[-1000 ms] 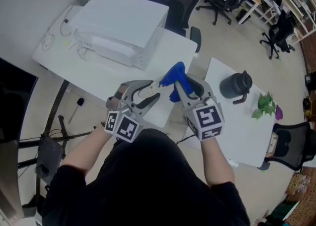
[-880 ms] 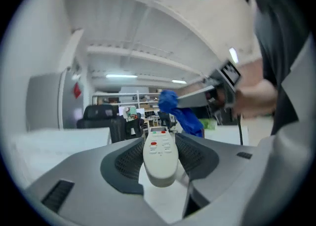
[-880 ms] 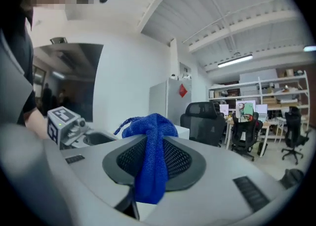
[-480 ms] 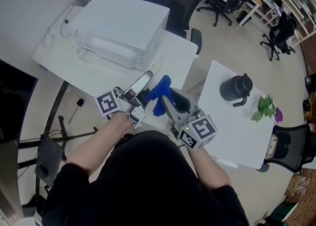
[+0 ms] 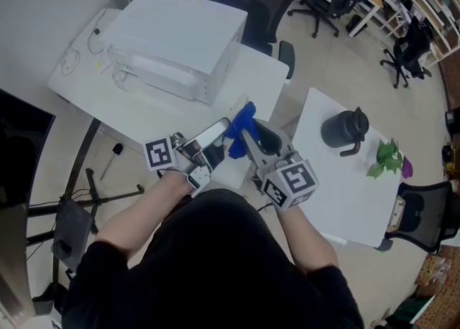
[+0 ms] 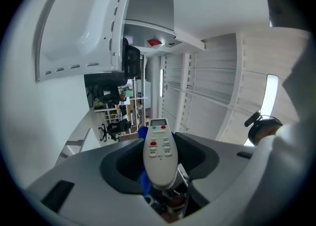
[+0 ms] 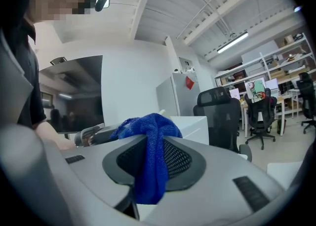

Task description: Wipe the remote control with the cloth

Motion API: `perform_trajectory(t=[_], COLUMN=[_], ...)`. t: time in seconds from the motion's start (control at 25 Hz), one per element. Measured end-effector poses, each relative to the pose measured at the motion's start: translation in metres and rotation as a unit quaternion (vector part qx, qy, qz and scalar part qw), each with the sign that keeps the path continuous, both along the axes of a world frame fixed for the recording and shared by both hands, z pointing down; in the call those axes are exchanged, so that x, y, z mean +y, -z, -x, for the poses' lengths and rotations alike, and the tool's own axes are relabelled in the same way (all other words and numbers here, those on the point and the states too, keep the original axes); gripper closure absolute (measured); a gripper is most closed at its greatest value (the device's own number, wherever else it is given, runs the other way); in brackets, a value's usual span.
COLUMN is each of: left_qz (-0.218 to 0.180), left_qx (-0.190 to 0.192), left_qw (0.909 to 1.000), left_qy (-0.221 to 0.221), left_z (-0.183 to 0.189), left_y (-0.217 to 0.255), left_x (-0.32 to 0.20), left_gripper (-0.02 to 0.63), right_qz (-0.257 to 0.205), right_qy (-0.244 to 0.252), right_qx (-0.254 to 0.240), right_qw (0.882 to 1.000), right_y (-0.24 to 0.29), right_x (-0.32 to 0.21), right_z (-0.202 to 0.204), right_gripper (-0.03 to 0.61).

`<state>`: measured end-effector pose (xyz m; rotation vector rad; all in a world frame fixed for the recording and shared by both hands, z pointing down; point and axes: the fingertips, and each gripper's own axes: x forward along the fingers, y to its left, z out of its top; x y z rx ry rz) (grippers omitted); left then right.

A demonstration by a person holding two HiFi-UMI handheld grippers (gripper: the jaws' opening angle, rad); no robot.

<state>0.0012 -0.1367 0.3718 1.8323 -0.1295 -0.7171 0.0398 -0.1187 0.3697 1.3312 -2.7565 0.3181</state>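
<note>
Our left tongs pinch the remote control by its lower end, buttons up, holding it in the air over the near edge of the white tabletop. Our right tongs are clamped on the blue cloth. Over the last second the cloth slid toward us and has now returned to the remote's far tip. We read that as a wiping stroke under way, though actual contact is hard to confirm.
</note>
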Motion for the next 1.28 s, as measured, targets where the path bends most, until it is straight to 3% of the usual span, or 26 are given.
perform_trajectory(t=[0.2, 0.36, 0.6, 0.76, 1.28], left_qz=[0.006, 0.011, 0.018, 0.011, -0.025], left_qx=[0.005, 0.009, 0.022, 0.026, -0.04], left_qw=[0.9995, 0.9997, 0.9992, 0.9993, 0.997], left_qy=[-0.029, -0.02, 0.029, 0.024, -0.062], left_z=[-0.008, -0.007, 0.012, 0.009, -0.021], left_y=[-0.007, -0.01, -0.007, 0.001, -0.012], left_x=[0.016, 0.013, -0.015, -0.015, 0.026], left_gripper=[0.41, 0.41, 0.41, 0.41, 0.41], right_qz=[-0.008, -0.019, -0.007, 0.013, -0.001], right_qy=[-0.033, -0.035, 0.044, 0.077, -0.028], right_qx=[-0.01, -0.016, 0.002, 0.013, -0.017], right_qw=[0.999, 0.999, 0.999, 0.997, 0.999], right_y=[0.008, 0.017, 0.001, -0.014, 0.003], right_x=[-0.014, -0.006, 0.031, 0.039, -0.001], right_z=[-0.027, -0.031, 0.015, 0.037, -0.034], right_gripper=[0.476, 0.476, 0.476, 0.476, 0.476])
